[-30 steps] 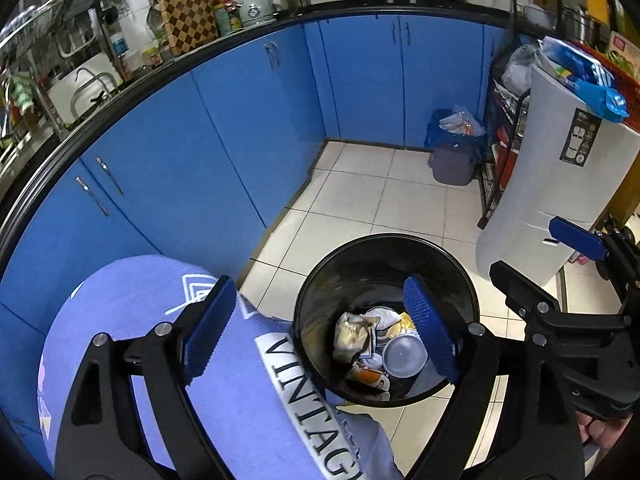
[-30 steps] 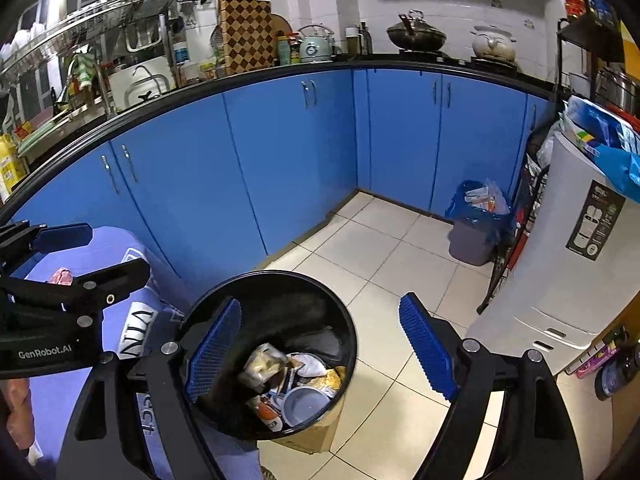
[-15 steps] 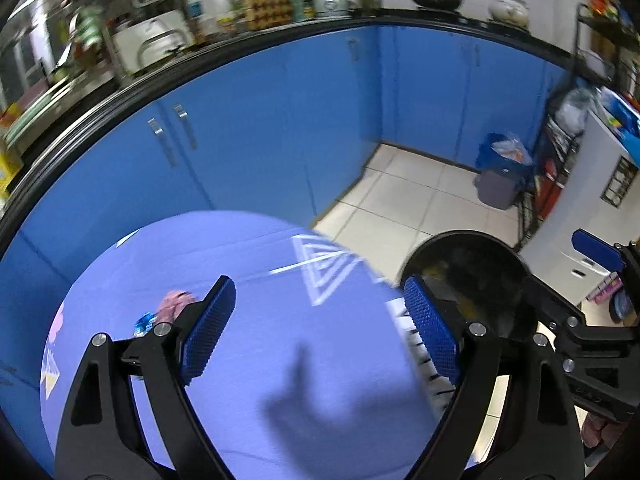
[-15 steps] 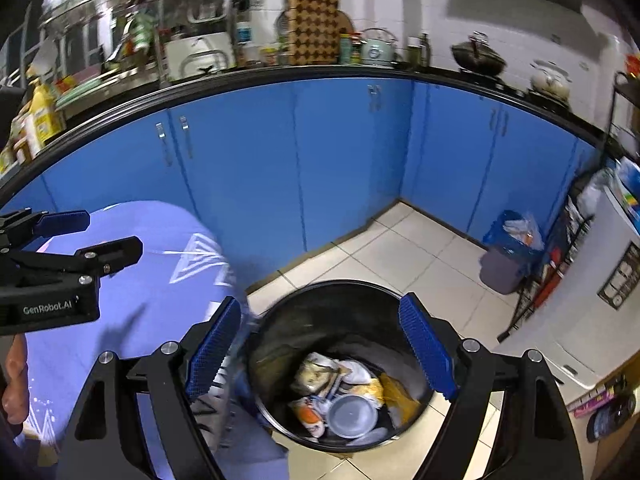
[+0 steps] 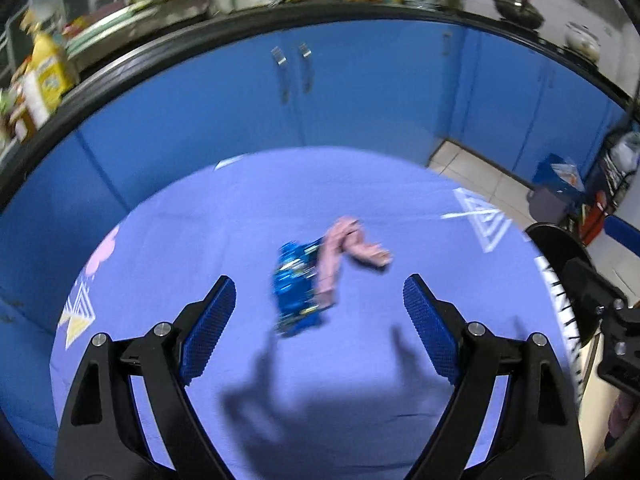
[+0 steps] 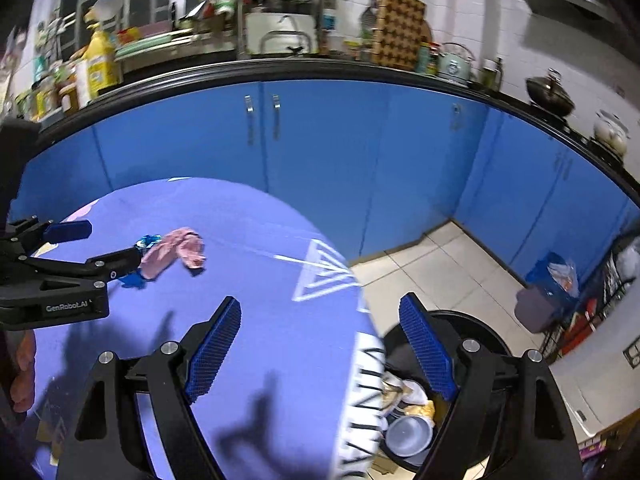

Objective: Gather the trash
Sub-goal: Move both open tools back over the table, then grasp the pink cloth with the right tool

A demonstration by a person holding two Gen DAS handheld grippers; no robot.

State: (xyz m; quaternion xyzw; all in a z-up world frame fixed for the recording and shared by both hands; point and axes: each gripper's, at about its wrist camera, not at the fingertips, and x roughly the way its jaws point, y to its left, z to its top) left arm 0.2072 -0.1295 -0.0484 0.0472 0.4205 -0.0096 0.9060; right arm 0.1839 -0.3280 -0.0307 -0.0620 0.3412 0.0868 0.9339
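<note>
A crumpled blue wrapper (image 5: 297, 294) lies on the round table's purple cloth (image 5: 200, 220), with a pink scrap (image 5: 345, 251) draped over its right edge. My left gripper (image 5: 318, 280) hangs open above the cloth, the wrapper in the gap between its fingers and untouched. In the right wrist view the left gripper (image 6: 115, 240) reaches toward the same wrapper (image 6: 146, 239) and pink scrap (image 6: 176, 250). My right gripper (image 6: 320, 300) stands open and empty over the table's right edge. The black trash bin (image 6: 486, 330) sits on the floor beside the table, holding several pieces of trash (image 6: 408, 428).
Blue cabinets (image 6: 320, 152) under a cluttered black counter (image 6: 280, 70) curve behind the table. On the tiled floor (image 6: 440, 264) stands a small grey bin with a blue bag (image 6: 548, 288), near a rack. The black bin's rim (image 5: 560, 240) shows at the right.
Both views swung left from the black bin to the table. The wrapper and pink scrap came into view between the left fingers. Both grippers stayed open.
</note>
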